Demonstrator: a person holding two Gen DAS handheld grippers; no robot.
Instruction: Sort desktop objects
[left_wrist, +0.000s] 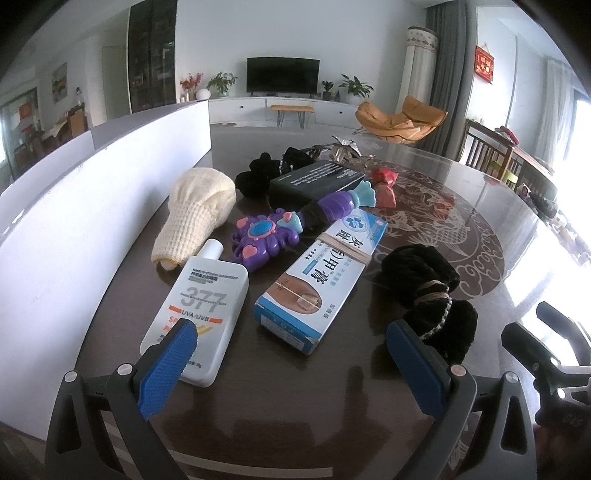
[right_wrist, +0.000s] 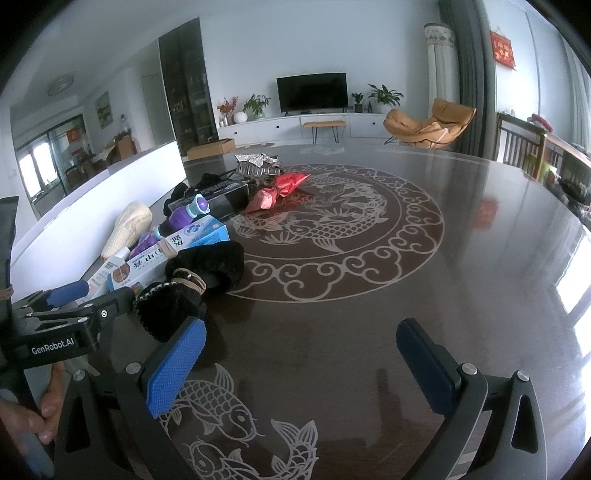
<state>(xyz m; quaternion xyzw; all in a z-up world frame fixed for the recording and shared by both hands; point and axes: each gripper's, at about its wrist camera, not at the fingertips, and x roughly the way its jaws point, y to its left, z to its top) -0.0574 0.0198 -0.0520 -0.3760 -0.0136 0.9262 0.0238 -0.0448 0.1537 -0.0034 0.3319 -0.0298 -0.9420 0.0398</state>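
My left gripper (left_wrist: 291, 354) is open and empty, low over the dark table (left_wrist: 295, 424). Just ahead lie a white sunscreen bottle (left_wrist: 199, 310), a blue-and-white medicine box (left_wrist: 321, 280) and a black scrunchie (left_wrist: 428, 295). Beyond them are a purple toy wand (left_wrist: 291, 225), a cream knitted cover (left_wrist: 199, 206), a black box (left_wrist: 314, 179), red wrapped candy (left_wrist: 384, 186) and more black scrunchies (left_wrist: 262, 173). My right gripper (right_wrist: 303, 354) is open and empty over bare table (right_wrist: 480, 258), with the black scrunchie (right_wrist: 199, 280) to its left.
A white partition (left_wrist: 92, 206) borders the table's left side. A clear hair claw (right_wrist: 258, 170) and foil wrapper (right_wrist: 255, 158) lie at the pile's far end. The table's round fish pattern (right_wrist: 343, 229) spreads right of the pile. The left gripper's body (right_wrist: 66, 317) shows at left.
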